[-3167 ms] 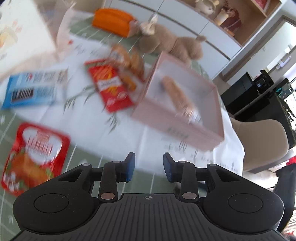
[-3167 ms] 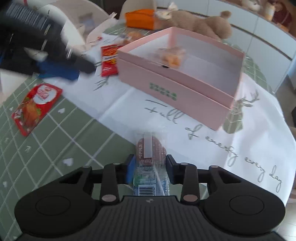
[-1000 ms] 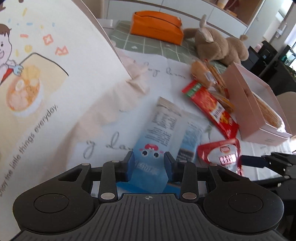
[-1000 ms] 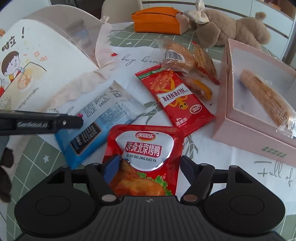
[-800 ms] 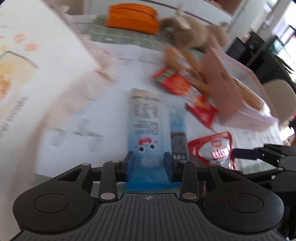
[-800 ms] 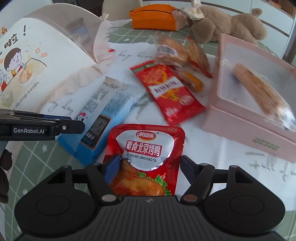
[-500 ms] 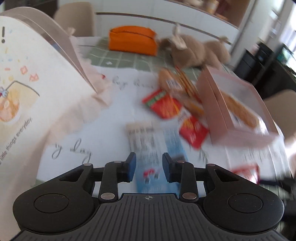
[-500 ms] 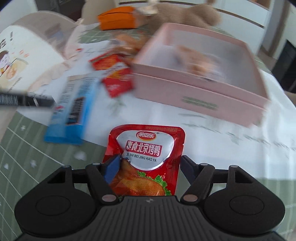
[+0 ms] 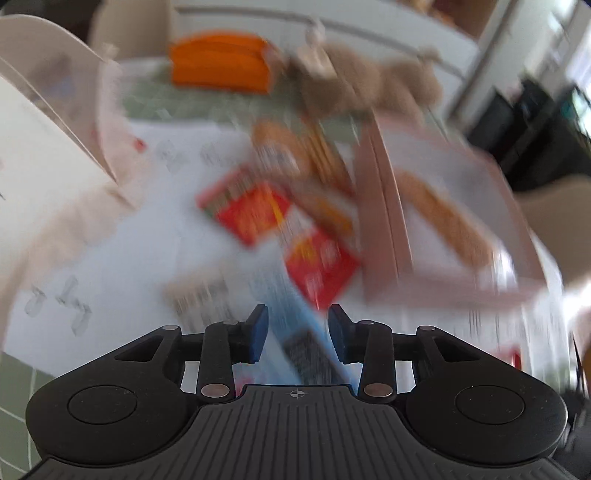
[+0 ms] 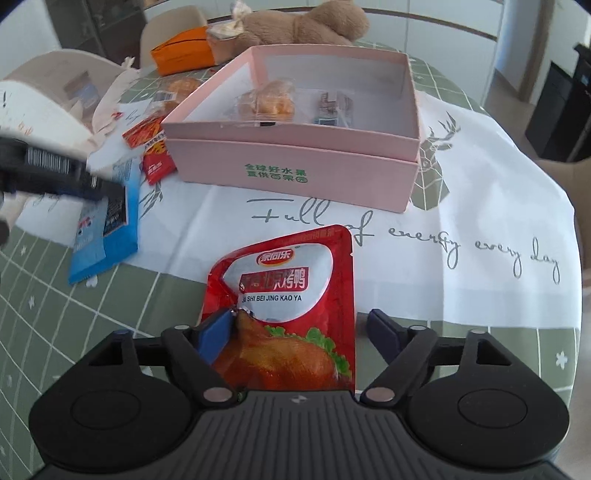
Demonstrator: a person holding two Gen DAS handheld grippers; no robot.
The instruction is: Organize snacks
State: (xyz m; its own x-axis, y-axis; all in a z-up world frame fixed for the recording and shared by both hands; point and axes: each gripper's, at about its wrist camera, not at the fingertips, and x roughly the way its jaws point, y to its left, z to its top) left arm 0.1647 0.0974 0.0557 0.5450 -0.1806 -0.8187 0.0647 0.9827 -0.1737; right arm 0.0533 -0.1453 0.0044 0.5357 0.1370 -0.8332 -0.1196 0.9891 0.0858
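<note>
My right gripper (image 10: 297, 332) holds a red roast-duck pouch (image 10: 284, 306) between its wide-set fingers, in front of the open pink box (image 10: 295, 170). The box holds a bread snack (image 10: 267, 99) and a small wrapped snack (image 10: 328, 109). My left gripper (image 9: 297, 334) is blurred by motion; its fingers straddle the blue packet (image 9: 299, 332), which also shows in the right wrist view (image 10: 105, 229) hanging from the left gripper's tips. Red snack packets (image 9: 280, 229) lie left of the box.
A large white illustrated bag (image 10: 33, 110) stands at the left. An orange pouch (image 10: 184, 50) and a brown plush toy (image 10: 295, 24) lie behind the box. More wrapped breads (image 10: 177, 88) lie beside the box. The round table's edge curves at the right.
My right gripper carried the red pouch from beside the snack pile to the front of the pink box. My left gripper lifted the blue packet off the table and swung toward the box.
</note>
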